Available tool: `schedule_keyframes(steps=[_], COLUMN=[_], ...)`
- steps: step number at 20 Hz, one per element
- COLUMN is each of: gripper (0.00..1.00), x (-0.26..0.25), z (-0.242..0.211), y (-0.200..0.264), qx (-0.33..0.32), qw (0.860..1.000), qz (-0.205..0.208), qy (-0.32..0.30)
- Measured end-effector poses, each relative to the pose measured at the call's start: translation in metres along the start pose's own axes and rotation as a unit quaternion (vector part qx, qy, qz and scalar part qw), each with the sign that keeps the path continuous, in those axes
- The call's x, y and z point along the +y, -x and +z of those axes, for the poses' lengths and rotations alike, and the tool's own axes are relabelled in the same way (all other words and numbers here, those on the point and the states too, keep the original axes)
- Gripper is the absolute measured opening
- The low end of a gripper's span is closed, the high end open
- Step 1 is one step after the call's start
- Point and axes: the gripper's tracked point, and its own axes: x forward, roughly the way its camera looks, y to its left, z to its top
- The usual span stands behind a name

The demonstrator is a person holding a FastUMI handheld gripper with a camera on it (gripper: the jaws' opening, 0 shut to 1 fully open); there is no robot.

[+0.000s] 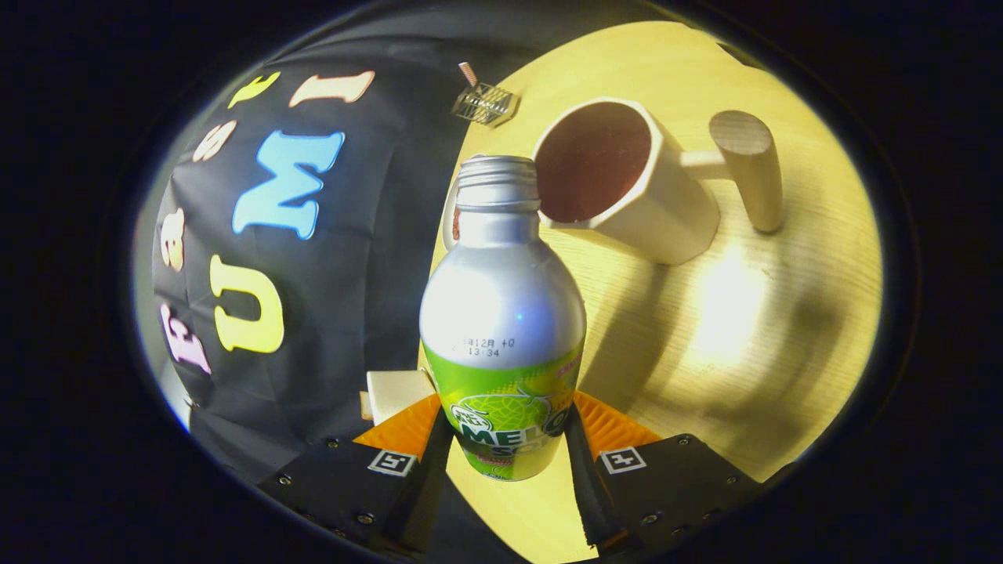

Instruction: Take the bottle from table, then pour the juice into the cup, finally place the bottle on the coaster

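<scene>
A silver bottle (pixel 501 313) with a green label sits between my fingers, and my gripper (pixel 505 427) is shut on its lower part. Its cap is off, and the threaded mouth points at the near rim of a white cup (pixel 627 188). The cup has a dark inside and a round wooden handle (pixel 748 168) on its far side. It stands on the pale wooden table (pixel 744 329) just beyond the bottle. The whole scene looks rolled to one side, so the bottle is tilted relative to the table. I cannot tell whether liquid is leaving the mouth.
A small wire-mesh piece (pixel 486 102) lies at the table's edge beyond the cup. Part of a white object (pixel 448 219) peeks out behind the bottle's neck. A pale block (pixel 396 392) lies beside one finger. The black cloth wall rises past the table's edge.
</scene>
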Motion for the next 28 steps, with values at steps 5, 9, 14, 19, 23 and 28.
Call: schedule_keyframes(steps=[5,9,14,19,23,28], gripper=[0.71,0.71,0.71,0.72,0.72,0.72], x=[0.004,0.000,0.011,0.032,0.039,0.039], z=[0.001,0.007,0.018,0.024,0.029,0.030], y=[-0.007,-0.016,-0.029,-0.046,-0.056,-0.077], qx=[-0.027,-0.049,-0.091,-0.113,-0.137,-0.147], qw=[0.994,0.984,0.969,0.951,0.934,0.918], qz=[-0.004,-0.013,-0.025,-0.041,-0.056,-0.080], qy=[0.102,0.172,0.227,0.286,0.324,0.361])
